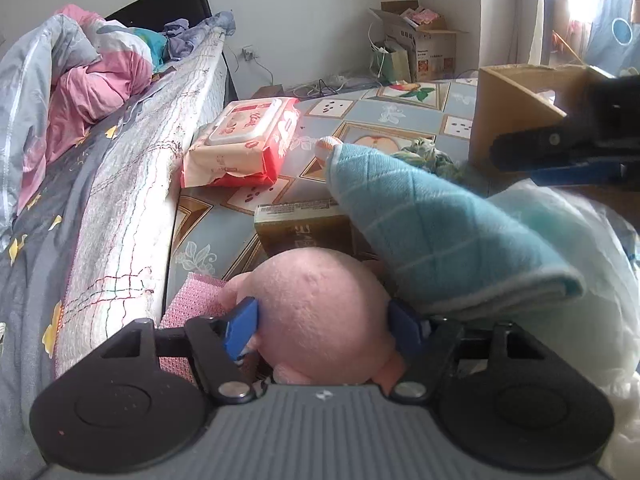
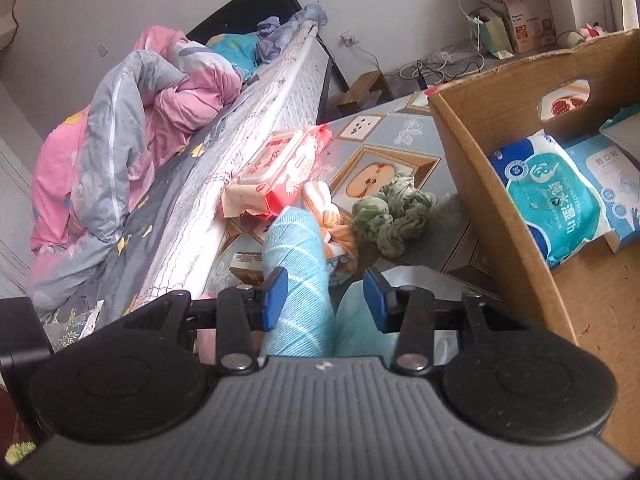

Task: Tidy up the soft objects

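The left gripper (image 1: 322, 330) has its jaws pinching a round pink plush toy (image 1: 320, 312) low over the tiled-pattern counter (image 1: 404, 116). The right gripper (image 2: 326, 300) has its jaws spread around a folded light-blue quilted cloth (image 2: 298, 264), one blue pad touching it. Beyond lie a crumpled green fabric scrap (image 2: 394, 216), a red-and-white wipes pack (image 1: 244, 140) beside the bed (image 1: 120, 200), and an open brown cardboard box (image 2: 472, 152).

Two wipes packs (image 2: 554, 196) (image 2: 284, 164) – one pink plush (image 1: 320, 316) – one cardboard box (image 2: 472, 140)
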Demonstrator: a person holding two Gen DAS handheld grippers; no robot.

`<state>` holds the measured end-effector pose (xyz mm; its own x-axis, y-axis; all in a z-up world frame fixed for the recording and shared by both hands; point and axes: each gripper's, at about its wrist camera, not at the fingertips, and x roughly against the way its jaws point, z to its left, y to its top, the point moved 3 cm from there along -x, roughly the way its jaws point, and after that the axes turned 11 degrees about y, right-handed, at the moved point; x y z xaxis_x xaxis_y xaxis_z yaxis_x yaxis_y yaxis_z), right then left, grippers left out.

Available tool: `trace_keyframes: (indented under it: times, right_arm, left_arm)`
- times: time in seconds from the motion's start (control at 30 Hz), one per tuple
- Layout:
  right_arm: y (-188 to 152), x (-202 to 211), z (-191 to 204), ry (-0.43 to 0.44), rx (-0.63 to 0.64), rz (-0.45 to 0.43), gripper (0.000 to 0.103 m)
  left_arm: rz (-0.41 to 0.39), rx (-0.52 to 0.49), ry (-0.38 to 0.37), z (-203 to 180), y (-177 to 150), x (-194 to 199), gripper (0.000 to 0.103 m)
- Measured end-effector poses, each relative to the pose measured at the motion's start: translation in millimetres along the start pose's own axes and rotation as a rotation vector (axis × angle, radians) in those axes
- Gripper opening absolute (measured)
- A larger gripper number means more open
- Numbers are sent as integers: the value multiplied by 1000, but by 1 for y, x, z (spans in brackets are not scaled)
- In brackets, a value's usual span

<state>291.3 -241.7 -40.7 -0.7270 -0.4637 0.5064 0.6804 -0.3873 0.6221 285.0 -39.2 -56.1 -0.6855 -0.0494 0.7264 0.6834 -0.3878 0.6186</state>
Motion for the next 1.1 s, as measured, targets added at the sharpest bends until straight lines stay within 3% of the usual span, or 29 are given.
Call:
trace_keyframes:
  times: [0.17,0.27,0.37,0.47,0.53,0.6,0.67,0.83,0.87,0.97,1.1]
  right_arm:
    - [2,6,2,127,-76,7,44]
    - [0,2,4,219,-155,45,44]
    - [-3,3,11,265,-178,58,44]
    - [-6,7,18,285,-180,50,44]
    - [-8,9,21,289,-180,50,44]
    - [-10,11,23,287,-172,60,44]
    - [-13,13,24,281,-156,84,44]
    - [-20,9,30,289,-133,157,44]
    - [-21,8,30,293,-136,164,44]
    - [-22,6,28,294,-142,175,44]
    - [-22,4,21,290,-160,182,45]
  left_arm:
    - [-23,97,-40,20,4,18,47]
    - [-17,169,-63,36,5,31,5]
    - [-38,224,-83,51,5,45,1]
    - [-63,155,-86,44,3,56,6]
    - [-81,90,-68,30,-1,60,21]
    - [-98,-13,-31,10,-8,60,46]
    - [-111,-108,15,-7,-15,54,59]
    - [-100,-288,153,-32,-29,19,65]
    - [-95,-286,146,-34,-28,14,73]
    - [-74,-264,147,-34,-25,2,82]
    - [-80,-236,153,-30,-23,-4,80]
